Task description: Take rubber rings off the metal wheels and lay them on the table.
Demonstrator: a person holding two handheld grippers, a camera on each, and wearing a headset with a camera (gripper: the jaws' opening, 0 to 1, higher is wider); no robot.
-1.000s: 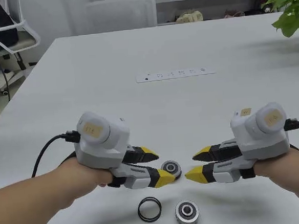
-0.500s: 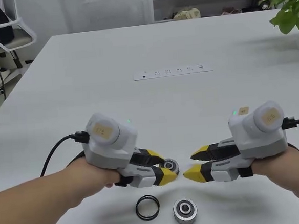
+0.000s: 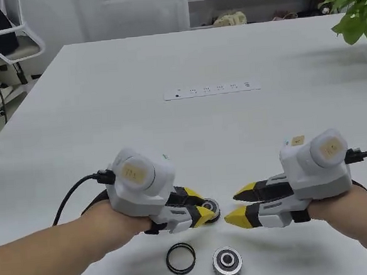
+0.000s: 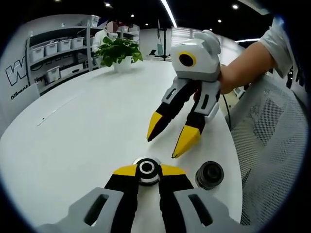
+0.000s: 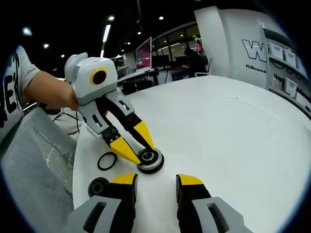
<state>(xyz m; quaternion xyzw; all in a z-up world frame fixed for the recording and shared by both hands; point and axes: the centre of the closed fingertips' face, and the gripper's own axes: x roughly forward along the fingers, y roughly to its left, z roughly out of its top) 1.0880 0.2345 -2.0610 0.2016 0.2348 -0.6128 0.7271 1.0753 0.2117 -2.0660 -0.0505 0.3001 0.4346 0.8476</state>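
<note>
A: Grippers first: how do the two stand?

B: The left gripper has its jaws closed on a wheel, one yellow tip on either side of it. The right gripper has its jaws spread apart and holds nothing.

A: Where is that wheel?

B: Near the front edge of the table, between the two grippers. It looks to lie flat on the top. The right gripper's tips point at it from just beside it on the right, without touching.

A: Does it carry its ring?

B: The right gripper view shows a dark band round its rim. I cannot tell for sure that it is rubber.

A: Any ring lying loose?

B: Yes, a black rubber ring lies flat on the table, nearer to the person than the held wheel. Just to its right, a little apart, a second wheel lies flat, its outer rim bare metal.

A: And farther off?

B: A power strip lies across the middle of the table, a plant stands at the far right, and a chair at the far left.
</note>
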